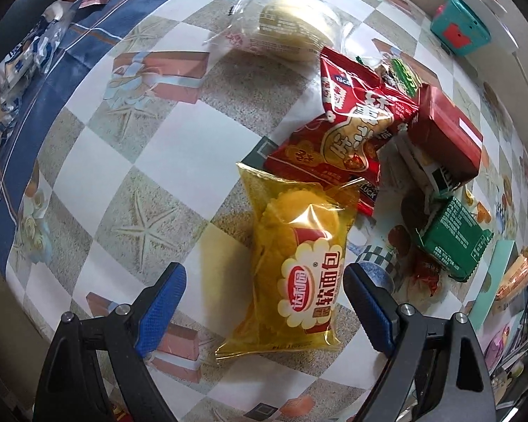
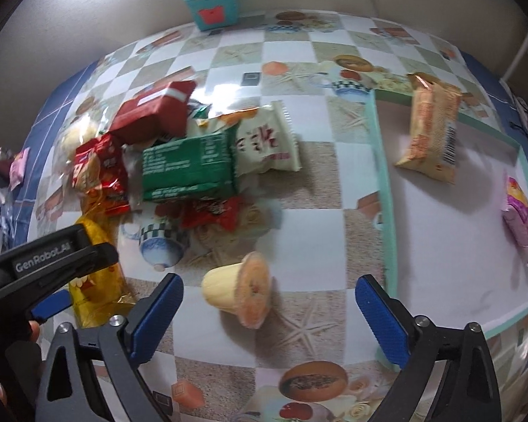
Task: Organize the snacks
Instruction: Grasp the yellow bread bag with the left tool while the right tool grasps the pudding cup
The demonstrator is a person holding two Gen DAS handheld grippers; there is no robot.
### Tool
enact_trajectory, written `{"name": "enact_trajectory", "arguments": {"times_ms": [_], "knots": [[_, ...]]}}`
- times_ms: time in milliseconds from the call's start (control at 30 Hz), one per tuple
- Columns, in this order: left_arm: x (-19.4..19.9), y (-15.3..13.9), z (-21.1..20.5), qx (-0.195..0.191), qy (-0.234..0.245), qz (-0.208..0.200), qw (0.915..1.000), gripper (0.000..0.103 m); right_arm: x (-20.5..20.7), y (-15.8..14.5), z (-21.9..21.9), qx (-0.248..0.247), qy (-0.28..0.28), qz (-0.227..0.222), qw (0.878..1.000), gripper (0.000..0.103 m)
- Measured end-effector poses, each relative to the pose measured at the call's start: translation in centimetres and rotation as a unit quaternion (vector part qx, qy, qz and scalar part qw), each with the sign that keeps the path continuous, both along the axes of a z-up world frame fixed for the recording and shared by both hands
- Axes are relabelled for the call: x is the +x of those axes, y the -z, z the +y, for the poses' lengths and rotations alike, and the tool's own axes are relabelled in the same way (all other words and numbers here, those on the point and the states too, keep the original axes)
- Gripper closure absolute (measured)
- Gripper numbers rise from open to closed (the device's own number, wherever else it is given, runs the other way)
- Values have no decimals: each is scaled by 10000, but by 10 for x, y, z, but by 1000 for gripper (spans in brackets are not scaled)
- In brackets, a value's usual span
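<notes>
A yellow soft-bread packet (image 1: 295, 267) lies on the checkered tablecloth between the fingers of my left gripper (image 1: 264, 274), which is open; neither pad touches it. Beyond it is a pile: red packets (image 1: 348, 130), a dark red box (image 1: 447, 133), a green packet (image 1: 454, 242) and a clear-wrapped bun (image 1: 285, 31). My right gripper (image 2: 268, 283) is open above a pale jelly cup (image 2: 241, 288) lying on its side, with a gap to each pad. The left gripper's black body (image 2: 52, 256) shows over the yellow packet (image 2: 98, 281).
A teal-rimmed white tray (image 2: 387, 193) at the right holds a tan packet (image 2: 431, 133) and a pink packet (image 2: 519, 218). A white packet (image 2: 267, 140) and a green packet (image 2: 188, 165) top the pile. A teal box (image 2: 211, 3) stands at the back wall. Wrappers (image 1: 21, 59) lie far left.
</notes>
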State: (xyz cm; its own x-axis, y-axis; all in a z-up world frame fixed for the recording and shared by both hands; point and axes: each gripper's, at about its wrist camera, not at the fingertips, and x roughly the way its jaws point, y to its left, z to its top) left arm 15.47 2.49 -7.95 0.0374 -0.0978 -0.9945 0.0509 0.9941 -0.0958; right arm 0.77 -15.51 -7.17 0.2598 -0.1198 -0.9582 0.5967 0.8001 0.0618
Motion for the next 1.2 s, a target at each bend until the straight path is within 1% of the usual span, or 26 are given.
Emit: {"name": "enact_trajectory", "arguments": {"times_ms": [133,200,267,300,367,433,533,600,667,900,1067,1200], "knots": [[3,3,-8,37,68,-20,10000,13,4,7,7,10,-117,29,9999,13],[2,6,-12,61,118,-27,9999,16,5,11,10,15,-176,60,9998,19],[2,10,-19,101,159,-35,9998,23,6,16,12,47,-206,83,9997,19],[-1,19,-27,138,186,-49,9997,24,6,19,13,68,-215,115,9997,21],[-3,18,-31,219,259,-99,9994,25,8,24,13,86,-228,150,9996,24],[-4,17,-35,215,273,-109,9993,27,9,27,15,78,-245,173,9995,29],[-4,13,-41,220,307,-156,9992,38,12,29,20,7,-275,158,9995,40],[-4,12,-44,214,330,-171,9991,44,13,28,22,14,-307,113,9995,51],[-4,11,-47,199,337,-191,9991,55,13,28,23,14,-309,87,9995,55],[-7,3,-48,183,321,-214,9991,59,11,22,15,50,-284,31,9996,57],[-4,-19,-42,70,325,-397,9987,59,8,8,13,52,-282,-103,9995,57],[-7,-40,-38,-65,282,-589,9978,59,2,-11,8,81,-215,-320,9992,57]]}}
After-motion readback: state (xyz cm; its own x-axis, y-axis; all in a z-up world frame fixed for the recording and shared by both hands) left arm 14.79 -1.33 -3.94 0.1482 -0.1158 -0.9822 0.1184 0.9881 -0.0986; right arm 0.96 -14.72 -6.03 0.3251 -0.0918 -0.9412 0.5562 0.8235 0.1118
